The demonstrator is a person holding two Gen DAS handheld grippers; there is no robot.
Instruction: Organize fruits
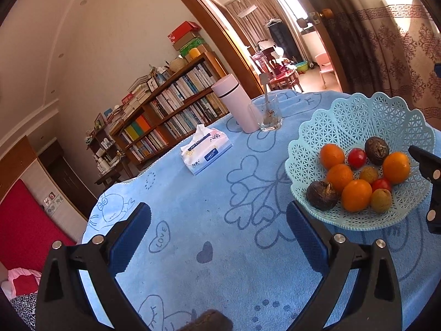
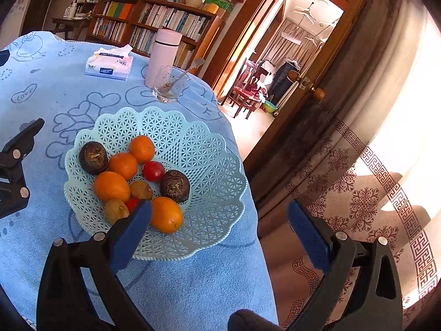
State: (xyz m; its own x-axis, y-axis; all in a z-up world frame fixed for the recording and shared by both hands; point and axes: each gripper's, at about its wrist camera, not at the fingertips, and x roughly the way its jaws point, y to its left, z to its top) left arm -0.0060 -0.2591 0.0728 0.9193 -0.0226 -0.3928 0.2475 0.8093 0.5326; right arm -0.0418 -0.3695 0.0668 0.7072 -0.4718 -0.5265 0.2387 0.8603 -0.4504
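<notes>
Left wrist view: left gripper hovers over bare blue cloth on the counter, fingers spread wide, nothing between them.
Right wrist view: right gripper hangs at the near right edge of the basket, fingers parted and empty; the left one overlaps the near fruits, contact cannot be told.
Basket: pale blue lattice plastic with scalloped rim, on the right part of the counter, near its edge.
Contents: four oranges, two red tomatoes, two dark wrinkled round fruits, two small tan fruits, all heaped touching in the basket's hollow.
Handling, judged: oranges firm and light, taken across the widest middle; tomatoes smooth, soft, likely to slip or bruise, so a gentle close; round shapes may roll once set down.
Basket handling, judged: light, thin, springy; take it at the rim.
Bystanders: tissue pack, pink flask and glass with spoon on the far side, well apart from the basket.
</notes>
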